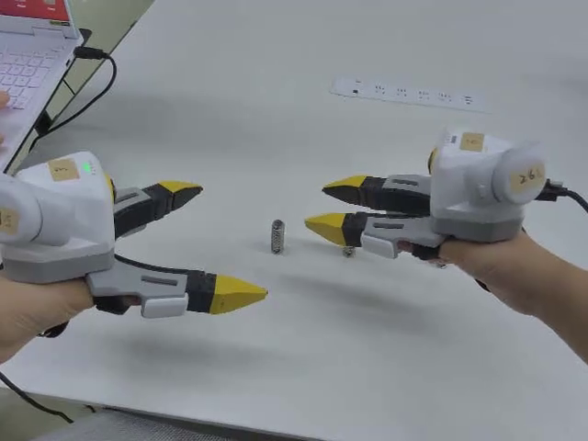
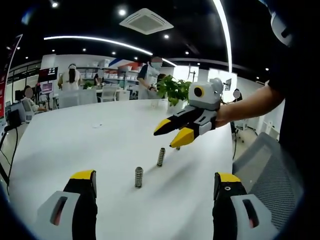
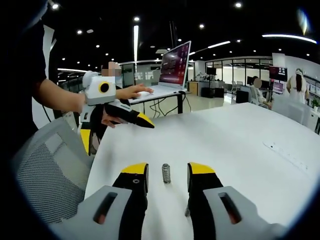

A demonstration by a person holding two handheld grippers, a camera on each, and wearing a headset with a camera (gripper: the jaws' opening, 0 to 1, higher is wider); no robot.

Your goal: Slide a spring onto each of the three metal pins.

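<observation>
A short metal pin with a spring on it stands upright on the white table, between the two grippers. A second one peeks out under the right gripper's lower jaw. Both show in the left gripper view, the near one and the far one. My left gripper is wide open and holds nothing. My right gripper is open too, its yellow tips just short of the near spring, which stands ahead between its jaws without touching them.
A white power strip lies at the far side of the table. An open laptop with a black cable sits at the far left, a person's hand on it. Grey mesh chairs stand at the table's edge.
</observation>
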